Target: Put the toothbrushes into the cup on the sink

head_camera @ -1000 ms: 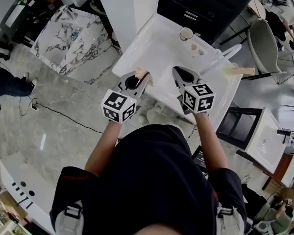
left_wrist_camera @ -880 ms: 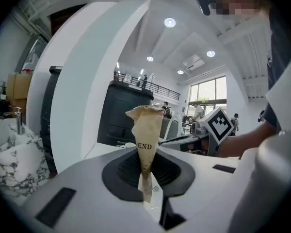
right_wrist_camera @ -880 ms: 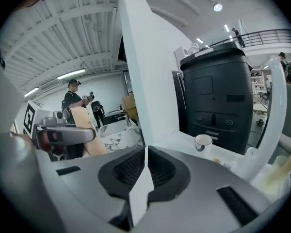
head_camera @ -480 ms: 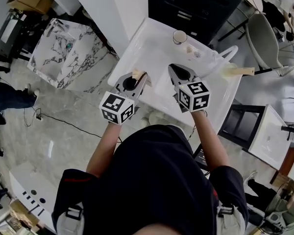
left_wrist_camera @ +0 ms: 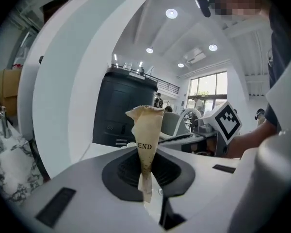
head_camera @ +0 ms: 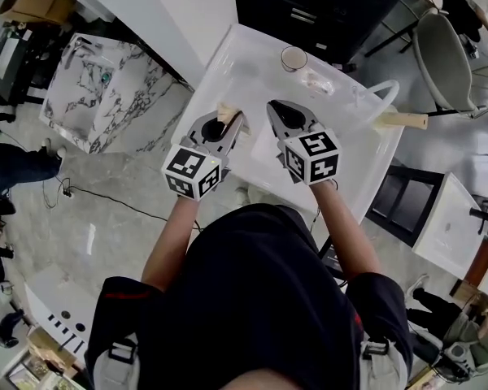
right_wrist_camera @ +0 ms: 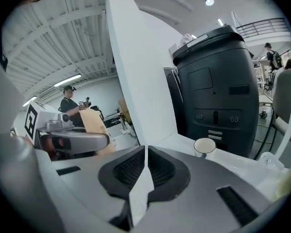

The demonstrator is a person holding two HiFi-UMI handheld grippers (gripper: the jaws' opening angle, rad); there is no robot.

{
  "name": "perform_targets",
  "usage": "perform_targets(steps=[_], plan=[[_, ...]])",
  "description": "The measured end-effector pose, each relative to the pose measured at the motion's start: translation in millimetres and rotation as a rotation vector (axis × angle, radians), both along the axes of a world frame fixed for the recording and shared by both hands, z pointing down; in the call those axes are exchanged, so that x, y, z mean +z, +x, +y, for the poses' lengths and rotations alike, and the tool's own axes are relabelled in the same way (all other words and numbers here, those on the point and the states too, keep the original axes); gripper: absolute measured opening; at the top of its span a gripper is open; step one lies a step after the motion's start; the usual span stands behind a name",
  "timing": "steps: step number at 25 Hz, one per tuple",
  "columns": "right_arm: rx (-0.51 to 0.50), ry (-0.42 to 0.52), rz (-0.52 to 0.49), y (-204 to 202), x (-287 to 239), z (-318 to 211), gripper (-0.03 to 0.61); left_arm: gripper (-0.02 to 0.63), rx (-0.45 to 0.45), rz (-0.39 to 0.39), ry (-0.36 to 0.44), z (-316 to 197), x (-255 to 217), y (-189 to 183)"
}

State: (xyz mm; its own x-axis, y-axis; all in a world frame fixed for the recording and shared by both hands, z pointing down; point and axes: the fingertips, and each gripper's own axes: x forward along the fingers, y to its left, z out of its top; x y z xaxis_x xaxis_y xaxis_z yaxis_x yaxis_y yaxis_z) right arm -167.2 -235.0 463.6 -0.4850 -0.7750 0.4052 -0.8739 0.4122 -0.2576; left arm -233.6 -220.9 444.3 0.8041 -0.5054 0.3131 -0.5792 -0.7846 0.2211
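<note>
The left gripper (head_camera: 227,128) (left_wrist_camera: 146,174) is pinching a tan paper toothbrush packet (head_camera: 227,112) (left_wrist_camera: 145,140). The packet stands nearly upright out of the closed jaws, with a crimped top and the word "END" printed on it. Just beside it, the right gripper (head_camera: 277,110) (right_wrist_camera: 145,165) has its jaws pressed together with nothing between them. Both grippers are held side by side over the near part of the white sink (head_camera: 252,75), each with its marker cube towards the person holding it.

The cup (head_camera: 294,58) (right_wrist_camera: 204,146) stands at the far edge of the sink top, well ahead of both grippers and a little nearer the right one's line. A few small clear bits lie near it. A white curved tap (head_camera: 380,94) rises at the right side, and a second tan packet (head_camera: 403,121) lies by the sink's right edge.

Behind the sink is a black cabinet (head_camera: 325,2) (right_wrist_camera: 218,81), with a white pillar (head_camera: 191,6) to its left. A marble-patterned slab (head_camera: 98,88) sits off to the left on the glossy grey floor (head_camera: 81,218), where a dark cable (head_camera: 106,195) trails. A pale chair (head_camera: 441,63) stands to the right, and a person (right_wrist_camera: 69,103) stands further back in the room.
</note>
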Motion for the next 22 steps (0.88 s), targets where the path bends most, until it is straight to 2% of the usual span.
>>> perform_targets(steps=[7,16,22], plan=[[0.005,-0.035,-0.015,9.4,13.4,-14.8,0.044,0.037,0.008,-0.03,-0.014,-17.0,9.1,16.9],[-0.027,-0.059,-0.072,-1.0,19.0,-23.0,0.044,0.035,0.003,-0.064,-0.041,-26.6,22.4,26.7],[0.029,-0.055,-0.09,5.3,20.3,-33.8,0.044,0.037,0.038,-0.074,-0.049,-36.7,27.3,35.4]])
